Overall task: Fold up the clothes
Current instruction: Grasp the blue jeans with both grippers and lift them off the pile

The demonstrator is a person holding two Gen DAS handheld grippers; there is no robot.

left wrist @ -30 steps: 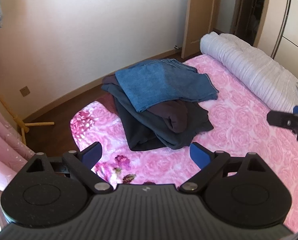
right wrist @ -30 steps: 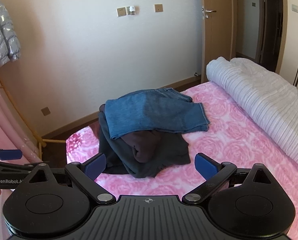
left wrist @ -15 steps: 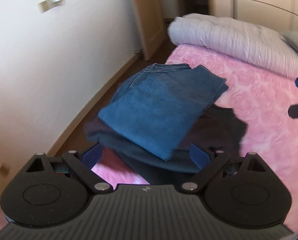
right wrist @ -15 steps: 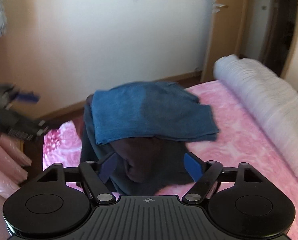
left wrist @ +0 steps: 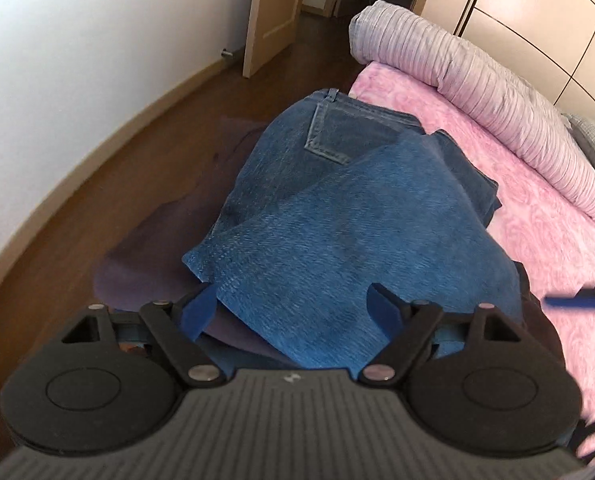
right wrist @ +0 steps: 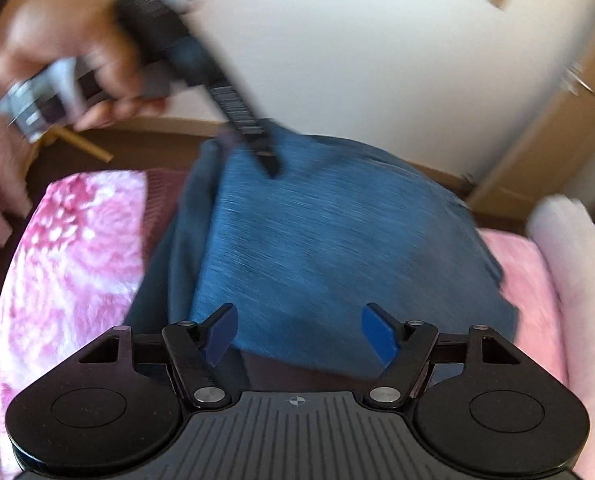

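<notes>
Folded blue jeans [left wrist: 337, 216] lie on top of a pile of dark clothes [left wrist: 157, 248] at the corner of the pink bed [left wrist: 537, 232]. My left gripper [left wrist: 293, 312] is open, its blue pads straddling the near edge of the jeans. My right gripper [right wrist: 301, 332] is open too, its pads just over the jeans' [right wrist: 329, 248] near edge. The left gripper and the hand holding it show blurred in the right wrist view [right wrist: 269, 160], its tip over the far left of the jeans. The right gripper's tip shows at the right edge of the left wrist view [left wrist: 577, 300].
A rolled pale quilt [left wrist: 497, 100] lies along the far side of the bed. Brown wooden floor [left wrist: 117, 152], a white wall and an open door [left wrist: 273, 12] lie beyond the pile. The rose-patterned blanket [right wrist: 69, 264] shows left of the clothes.
Both grippers have moved in close to the pile, from well back to right over the jeans' edges. The left gripper swung round to the pile's left end. Both stayed open.
</notes>
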